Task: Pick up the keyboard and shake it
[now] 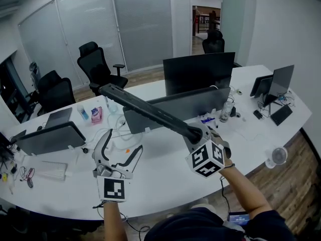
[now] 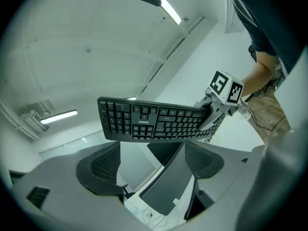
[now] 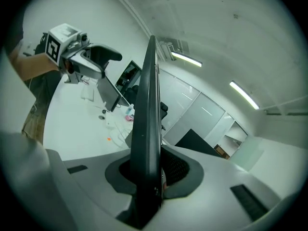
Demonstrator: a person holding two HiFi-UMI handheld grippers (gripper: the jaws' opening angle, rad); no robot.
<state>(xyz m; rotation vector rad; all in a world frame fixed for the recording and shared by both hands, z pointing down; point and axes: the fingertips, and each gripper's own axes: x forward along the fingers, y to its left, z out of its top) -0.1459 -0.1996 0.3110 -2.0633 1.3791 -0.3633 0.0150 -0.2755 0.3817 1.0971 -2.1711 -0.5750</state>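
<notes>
One end of the keyboard (image 1: 145, 109) is sitting pinched in the fingers of the right gripper (image 1: 193, 133). The rest is hanging out in the air, slanting up and away to the left above the desk (image 1: 165, 182). The right gripper view is showing it edge-on, running straight out from between the pressed pads. The left gripper (image 1: 124, 143) is hovering lower, nearer the desk, with its fingers spread wide and nothing between them. Its view is looking up at the key side from below, well apart from it.

What I'm worrying about is that one-ended hold. I'm judging that the long overhang will be levering against the pads once I'm shaking, so the board could be twisting in the grip or sliding out. A wide swing could also be driving the far end onto the grey monitor (image 1: 175, 107) that is showing beneath it in the head view, or onto the taller black monitor (image 1: 198, 72) behind.

Further out, a water bottle (image 1: 226, 109) is standing near the right gripper. Small bottles (image 1: 83, 113), a pink packet (image 1: 96, 114) and loose cables (image 1: 120, 130) are lying to the left. Office chairs (image 1: 98, 67) are standing beyond the desk, and anything I drop would be landing among this clutter.
</notes>
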